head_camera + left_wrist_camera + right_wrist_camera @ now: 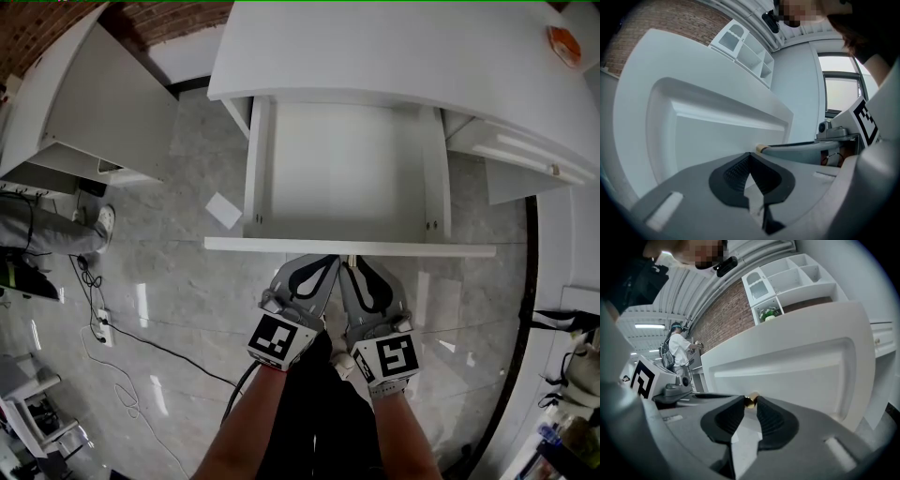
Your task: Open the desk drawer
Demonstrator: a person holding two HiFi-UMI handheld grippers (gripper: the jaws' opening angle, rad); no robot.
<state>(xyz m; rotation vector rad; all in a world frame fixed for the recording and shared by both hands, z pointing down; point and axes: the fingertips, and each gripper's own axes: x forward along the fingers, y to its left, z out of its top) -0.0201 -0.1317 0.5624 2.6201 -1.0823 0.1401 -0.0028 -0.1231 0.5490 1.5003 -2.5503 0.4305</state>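
Right gripper [750,405] clamps the small round brass knob [751,400] on the white wooden drawer [281,246], which stands open under the white counter [375,47]. Left gripper [750,157] clenched empty just beside it.

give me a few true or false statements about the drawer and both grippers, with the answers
1. The drawer stands pulled out from under the desk top. True.
2. A stack of papers lies in the drawer. False: its inside looks bare.
3. The right gripper is closed on the gold knob of the drawer front. True.
4. The left gripper grips the knob too. False: its jaws are together on nothing, beside the right gripper.
5. The orange object lies on the floor. False: it sits on the desk top.
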